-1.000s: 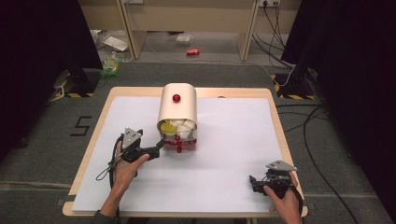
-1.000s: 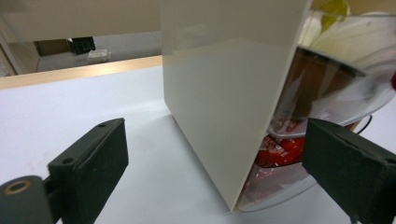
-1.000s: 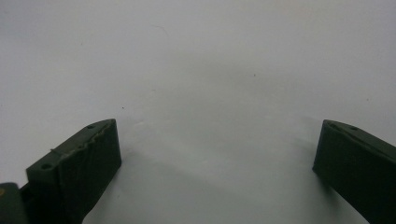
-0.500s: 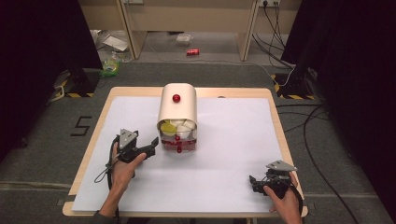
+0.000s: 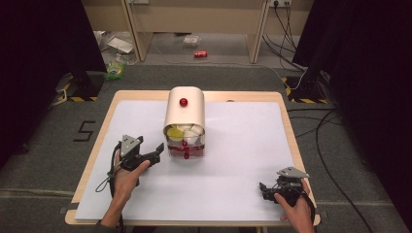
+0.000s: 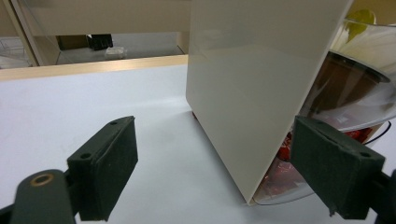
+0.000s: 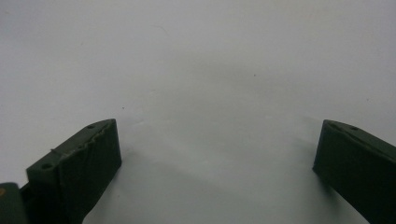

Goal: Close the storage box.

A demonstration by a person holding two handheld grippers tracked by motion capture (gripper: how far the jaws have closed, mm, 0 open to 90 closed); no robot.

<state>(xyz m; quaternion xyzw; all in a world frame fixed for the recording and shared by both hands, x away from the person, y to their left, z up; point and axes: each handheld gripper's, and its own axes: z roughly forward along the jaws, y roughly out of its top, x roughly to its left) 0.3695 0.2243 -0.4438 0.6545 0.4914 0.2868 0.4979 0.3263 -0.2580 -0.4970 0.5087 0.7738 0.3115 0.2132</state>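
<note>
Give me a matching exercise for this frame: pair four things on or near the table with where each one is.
Things:
1. cream box
2. left gripper
3. right gripper
4. red can

Places:
A. on the floor beyond the table
B. near the table's front right corner, over bare white surface
C. at the middle of the table, red knob on top
D. just left of the box's open front, jaws apart

Pairs: 1-C, 2-D, 3-B, 4-A

A cream, round-topped box [image 5: 185, 114] with a red knob [image 5: 183, 102] stands at the bench's centre, its clear front open toward 6 o'clock.
</note>
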